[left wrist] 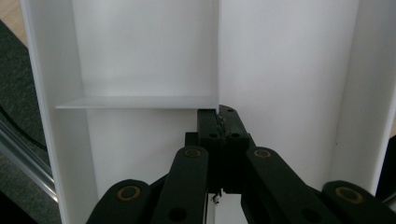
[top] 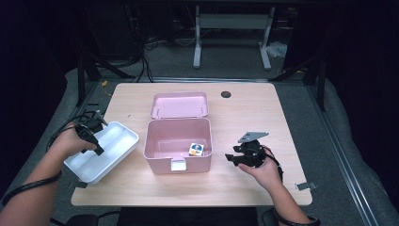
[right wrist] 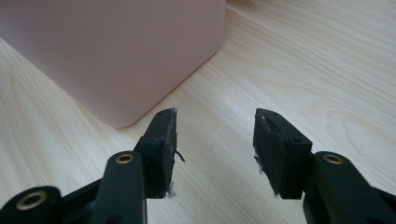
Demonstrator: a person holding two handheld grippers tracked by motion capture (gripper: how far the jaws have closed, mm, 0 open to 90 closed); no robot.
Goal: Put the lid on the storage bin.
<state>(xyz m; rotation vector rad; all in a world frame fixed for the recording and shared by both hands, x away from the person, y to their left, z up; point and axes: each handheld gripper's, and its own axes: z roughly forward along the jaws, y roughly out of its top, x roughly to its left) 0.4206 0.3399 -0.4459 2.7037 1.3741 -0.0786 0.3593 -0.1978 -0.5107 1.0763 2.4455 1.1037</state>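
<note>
2 grippers share the work: our left gripper [left wrist: 223, 122], jaws pinched shut on the divider wall of the white tray [top: 123, 147], holds it tilted at the frame's left, probably to move it. Our right gripper [right wrist: 215, 140] waits wide open, holding nothing, beside the pink box [top: 155, 151] at centre, likely ready to assist.

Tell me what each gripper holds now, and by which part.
The left gripper is shut on the white tray's inner divider wall. The right gripper is open, holding nothing.
</note>
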